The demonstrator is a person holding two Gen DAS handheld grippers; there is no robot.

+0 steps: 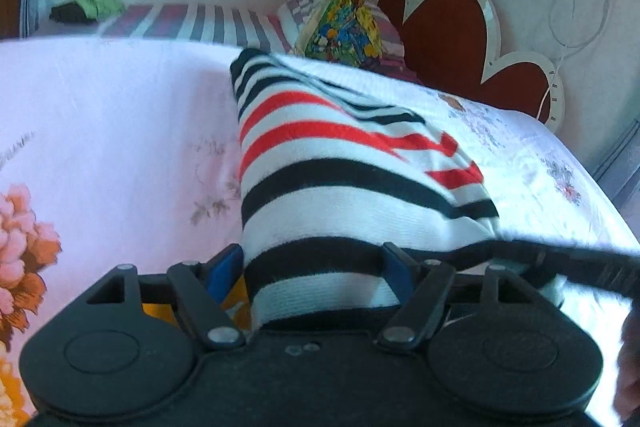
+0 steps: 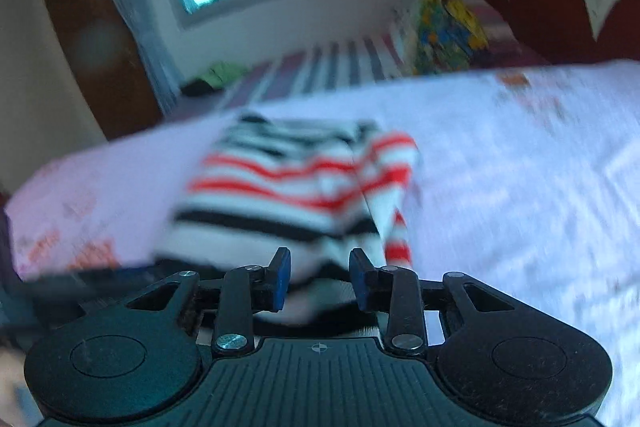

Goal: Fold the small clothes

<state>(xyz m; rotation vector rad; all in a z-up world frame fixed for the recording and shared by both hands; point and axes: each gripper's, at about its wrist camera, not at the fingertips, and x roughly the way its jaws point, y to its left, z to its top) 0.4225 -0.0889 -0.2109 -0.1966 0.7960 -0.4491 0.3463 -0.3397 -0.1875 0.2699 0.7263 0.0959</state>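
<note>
The right wrist view is smeared with motion blur, so the striped garment reads only as red, black and white bands with soft outlines, and its near hem drops out of sight behind the right gripper. That gripper's blue pads stand apart with cloth lying in the gap; whether they touch it cannot be told. The left wrist view is sharp. There the left gripper is spread wide, its fingers on either side of the garment's near end — the fabric runs between them and over the gripper body, unclamped. A dark bar, blurred and cut off at the right edge, crosses the garment's near right corner.

The garment lies folded lengthwise on the floral bedsheet, reaching almost to the bed's far edge. Open sheet spreads to its left and right (wider on the left in the left view). Only the sharp view shows the red scalloped headboard and a white cable on the wall clearly — both views catch the colourful bag and a striped mattress beyond.
</note>
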